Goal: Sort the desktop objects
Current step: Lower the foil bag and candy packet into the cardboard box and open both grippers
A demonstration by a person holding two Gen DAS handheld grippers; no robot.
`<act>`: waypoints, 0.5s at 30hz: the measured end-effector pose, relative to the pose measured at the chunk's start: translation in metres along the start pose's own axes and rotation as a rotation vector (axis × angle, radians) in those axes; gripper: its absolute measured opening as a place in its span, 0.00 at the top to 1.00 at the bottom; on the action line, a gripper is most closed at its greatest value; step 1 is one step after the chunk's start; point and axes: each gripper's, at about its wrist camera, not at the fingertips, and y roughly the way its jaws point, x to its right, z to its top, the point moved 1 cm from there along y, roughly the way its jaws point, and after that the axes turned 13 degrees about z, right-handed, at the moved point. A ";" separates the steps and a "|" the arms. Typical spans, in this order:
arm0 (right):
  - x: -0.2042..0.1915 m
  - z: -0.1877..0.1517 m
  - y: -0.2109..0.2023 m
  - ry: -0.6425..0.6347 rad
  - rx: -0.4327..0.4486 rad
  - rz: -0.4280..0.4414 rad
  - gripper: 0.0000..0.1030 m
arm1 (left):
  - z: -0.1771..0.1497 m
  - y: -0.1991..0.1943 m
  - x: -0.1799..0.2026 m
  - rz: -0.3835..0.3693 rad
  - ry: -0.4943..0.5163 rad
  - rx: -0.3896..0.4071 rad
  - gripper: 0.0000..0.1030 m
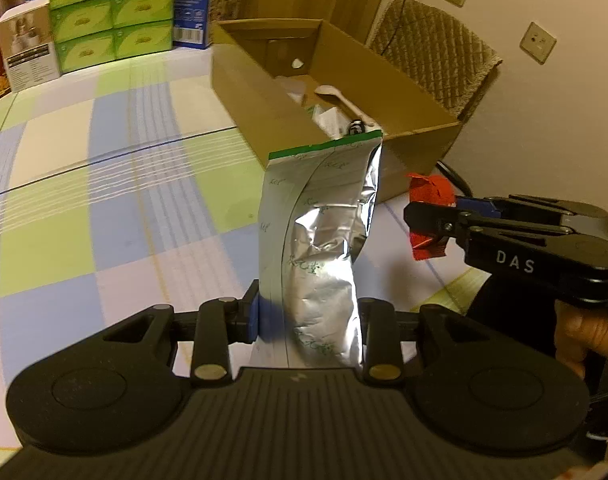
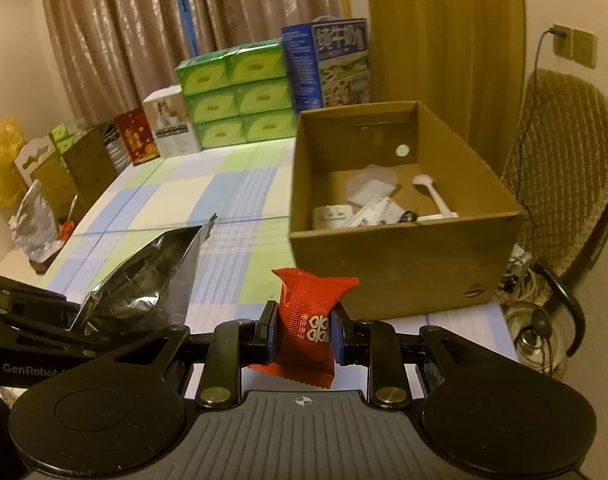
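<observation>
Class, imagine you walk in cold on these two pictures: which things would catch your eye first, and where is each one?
First, the crinkled silver foil pouch with a green top edge, standing tall, clamped in the left gripper at the picture's centre. Next, the bright red sweet wrapper with white print, pinched in the right gripper in front of the open brown cardboard box. The box sits on the blue, green and cream checked tablecloth and already holds white odds and ends.

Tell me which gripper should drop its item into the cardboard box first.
Right, probably: the right gripper, clamping the red snack packet, faces the open brown cardboard box squarely. The left gripper holds the tall silver foil pouch beside it.
</observation>
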 end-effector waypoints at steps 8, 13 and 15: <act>0.022 0.005 -0.019 0.035 0.037 -0.024 0.77 | 0.014 -0.002 0.025 -0.018 0.019 0.019 0.72; 0.035 0.008 -0.028 0.047 0.056 -0.041 0.77 | 0.024 -0.001 0.040 -0.034 0.032 0.027 0.72; 0.040 0.010 -0.032 0.052 0.064 -0.051 0.77 | 0.027 0.000 0.043 -0.040 0.035 0.029 0.72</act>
